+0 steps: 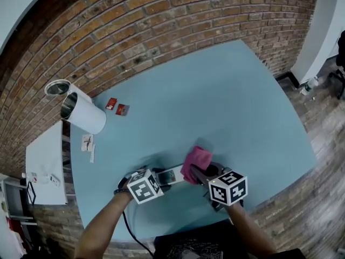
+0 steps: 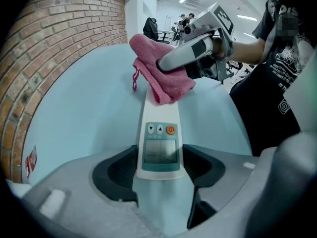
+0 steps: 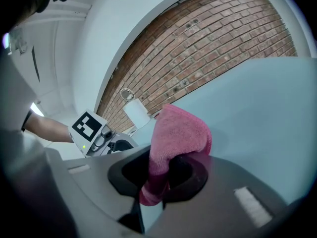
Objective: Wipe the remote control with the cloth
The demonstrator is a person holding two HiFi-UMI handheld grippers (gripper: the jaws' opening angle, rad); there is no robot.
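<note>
A white remote control [image 2: 159, 133] with a small screen and an orange button lies lengthwise on the blue table, its near end held between the jaws of my left gripper [image 2: 159, 175], which is shut on it. In the head view the remote [image 1: 168, 175] runs from the left gripper [image 1: 156, 181] toward the right one. A folded pink cloth [image 3: 174, 138] is clamped in my right gripper [image 3: 161, 180]. The cloth [image 2: 161, 73] rests over the remote's far end, also seen as the pink cloth [image 1: 195, 163] beside the right gripper [image 1: 202, 176].
The blue table [image 1: 215, 107] stands against a brick wall. A white cylinder [image 1: 83, 114] lies at the far left, with two small red packets [image 1: 117, 107] and paper slips [image 1: 88, 144] nearby. A white side shelf [image 1: 46, 166] is at the left; a cable [image 1: 129, 228] hangs below.
</note>
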